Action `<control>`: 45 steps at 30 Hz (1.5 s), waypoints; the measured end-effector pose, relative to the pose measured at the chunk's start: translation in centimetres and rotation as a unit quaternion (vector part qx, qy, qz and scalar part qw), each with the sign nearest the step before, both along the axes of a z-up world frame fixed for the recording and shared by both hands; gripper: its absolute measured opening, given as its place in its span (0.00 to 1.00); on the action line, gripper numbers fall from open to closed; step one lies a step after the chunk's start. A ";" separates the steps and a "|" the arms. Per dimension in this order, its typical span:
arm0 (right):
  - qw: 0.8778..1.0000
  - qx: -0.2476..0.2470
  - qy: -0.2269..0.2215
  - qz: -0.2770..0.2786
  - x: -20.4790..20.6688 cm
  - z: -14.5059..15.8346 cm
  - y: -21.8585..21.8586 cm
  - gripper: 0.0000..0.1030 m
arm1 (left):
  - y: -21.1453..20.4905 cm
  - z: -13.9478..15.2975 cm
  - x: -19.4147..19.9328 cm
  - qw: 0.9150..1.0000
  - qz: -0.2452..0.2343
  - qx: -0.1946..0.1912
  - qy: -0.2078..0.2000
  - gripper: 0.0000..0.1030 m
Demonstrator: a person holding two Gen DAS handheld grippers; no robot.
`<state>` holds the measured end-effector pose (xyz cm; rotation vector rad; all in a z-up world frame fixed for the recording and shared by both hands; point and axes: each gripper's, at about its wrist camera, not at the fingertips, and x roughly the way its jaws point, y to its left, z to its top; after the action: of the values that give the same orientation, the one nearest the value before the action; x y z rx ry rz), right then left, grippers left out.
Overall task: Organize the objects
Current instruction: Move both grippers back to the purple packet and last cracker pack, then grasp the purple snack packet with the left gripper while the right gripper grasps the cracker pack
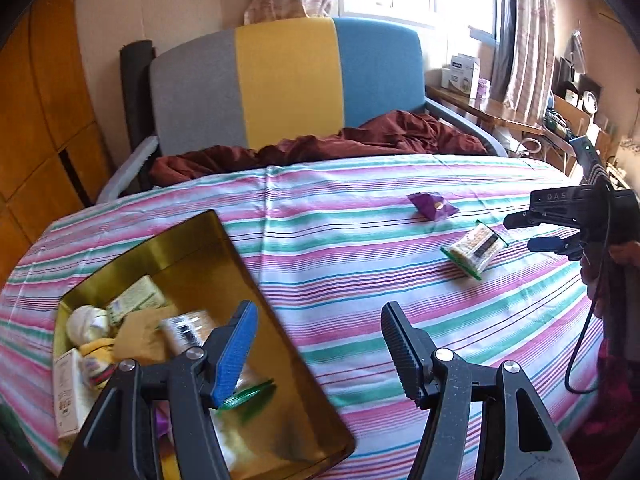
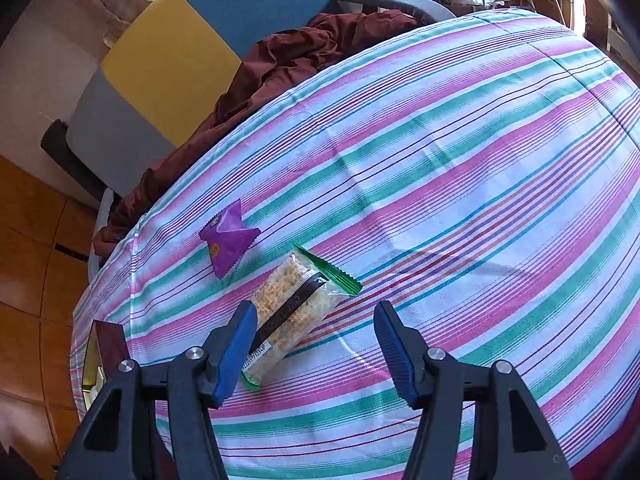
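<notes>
Clearly, from the left wrist, the left gripper point(image 1: 320, 344) hangs with jaws wide and empty beside the gold tin point(image 1: 192, 264) at 9 o'clock. From the right wrist, the right gripper point(image 2: 316, 344), jaws wide, should centre over the rice-cracker packet point(image 2: 292, 312) before closing; the purple sachet point(image 2: 228, 240) lies at 11 o'clock.

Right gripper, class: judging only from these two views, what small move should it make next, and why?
Probably shift the right gripper slightly towards the rice-cracker packet and lower it. Its jaws are apart and empty, the packet lies by the left finger rather than between them, and it is still outside the gold tin.
</notes>
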<state>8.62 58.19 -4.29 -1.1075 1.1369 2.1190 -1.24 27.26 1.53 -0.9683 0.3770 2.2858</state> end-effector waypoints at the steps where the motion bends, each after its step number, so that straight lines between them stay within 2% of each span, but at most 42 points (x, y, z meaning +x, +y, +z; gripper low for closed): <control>1: 1.000 -0.002 0.003 -0.005 0.2 0.1 0.2 0.60 | 0.7 -0.1 -0.3 1.000 -0.004 0.003 -0.011 0.63; 5: 0.999 -0.012 0.018 -0.036 1.2 0.4 1.2 0.60 | 4.1 -0.7 -1.8 0.998 -0.014 0.016 -0.060 0.63; 11: 0.997 -0.040 0.037 -0.058 2.1 0.2 2.2 0.60 | 9.7 -2.2 -4.1 0.995 -0.032 0.004 -0.095 0.63; 17: 0.996 -0.053 0.048 -0.048 2.0 0.2 2.0 0.61 | 15.0 -3.7 -7.2 0.985 -0.027 0.020 -0.170 0.63; 24: 0.994 -0.071 0.057 -0.060 2.3 -0.2 2.4 0.61 | 21.6 -4.6 -9.4 0.984 -0.031 0.015 -0.176 0.63; 28: 0.993 -0.074 0.061 -0.067 2.5 -0.3 2.7 0.61 | 24.2 -6.4 -10.9 0.984 -0.020 -0.008 -0.178 0.63; 32: 0.993 -0.077 0.059 -0.066 2.4 -0.6 2.7 0.61 | 25.2 -8.4 -12.2 0.981 -0.001 -0.019 -0.192 0.59; 33: 0.993 -0.076 0.058 -0.064 2.3 -0.6 2.7 0.61 | 25.2 -8.3 -12.1 0.984 -0.004 -0.020 -0.175 0.52; 36: 0.995 -0.068 0.048 -0.062 2.2 -0.6 2.7 0.61 | 24.6 -8.3 -11.5 0.988 -0.025 -0.019 -0.154 0.48; 42: 0.996 -0.065 0.033 -0.056 1.7 -1.1 2.7 0.61 | 20.2 -8.3 -9.5 0.991 -0.024 -0.014 -0.130 0.48; 45: 0.996 -0.065 0.022 -0.051 1.4 -1.5 2.5 0.61 | 17.7 -8.2 -7.2 0.993 -0.024 -0.019 -0.111 0.48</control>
<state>9.98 60.71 -5.78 -1.0409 1.3400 2.0251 -8.48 44.93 -6.67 -1.2051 0.3471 2.1073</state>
